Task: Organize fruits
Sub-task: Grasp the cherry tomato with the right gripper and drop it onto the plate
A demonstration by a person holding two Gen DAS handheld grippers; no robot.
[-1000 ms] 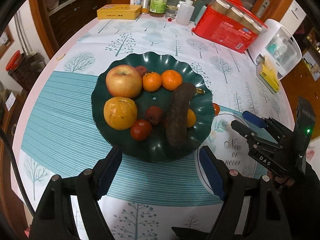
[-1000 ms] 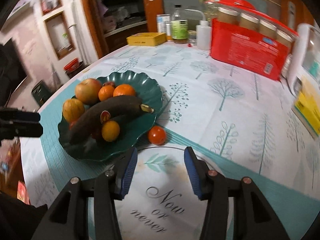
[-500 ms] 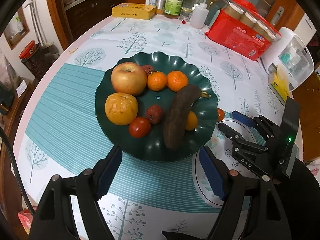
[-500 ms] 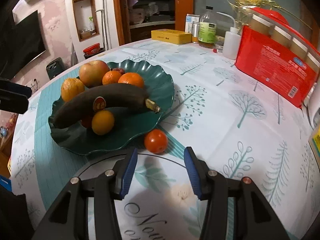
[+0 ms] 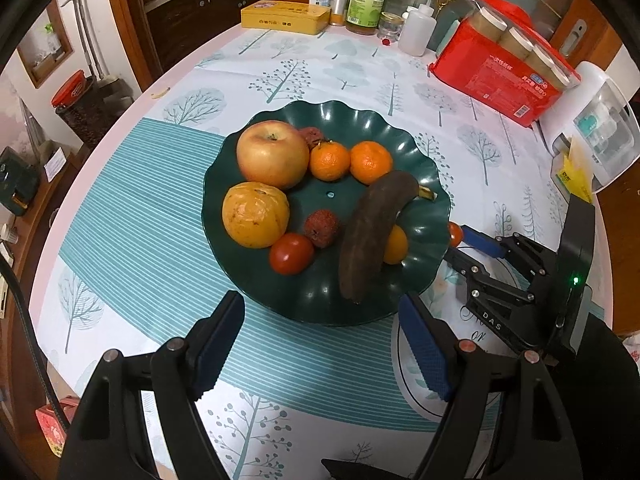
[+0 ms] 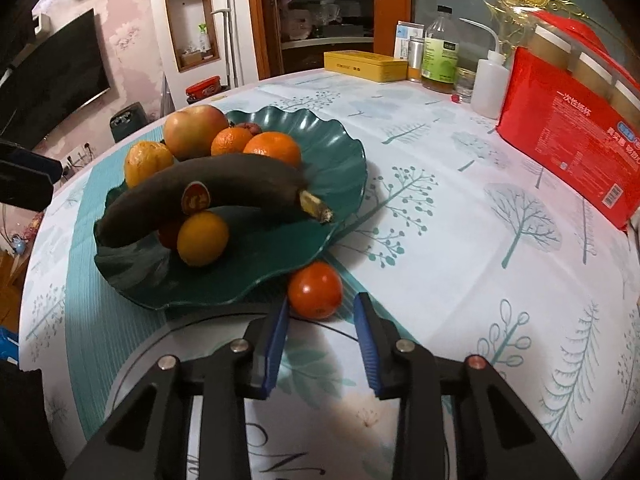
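Green scalloped plate [image 5: 420,168] set on patterned tablecloth [image 5: 120,208], taken as landmark. On plate: apple [image 5: 272,154] at far left part, wrinkled orange fruit [image 5: 255,215] just nearer than apple, two tangerines [image 5: 330,160] side by side at far middle, dark reddish lychee [image 5: 321,228] near centre, red tomato [image 5: 291,253] just beside lychee on near side, blackened banana [image 5: 370,236] lying across right part, small orange fruit [image 5: 396,245] tucked against banana. Loose tomato [image 6: 315,290] off plate, on tablecloth just beside plate's right rim. Right gripper [image 6: 320,312] lowered at loose tomato, jaws just narrowed, blue pads flanking tomato's near side; actual contact not confirmed, tomato resting on tablecloth. Left gripper [image 5: 320,344] poised over plate's near rim, jaws wide, nothing between them. Red package [image 5: 492,76] well beyond plate at far right; yellow tin [image 5: 285,18] and bottle [image 5: 365,4] well beyond plate at table's far edge.
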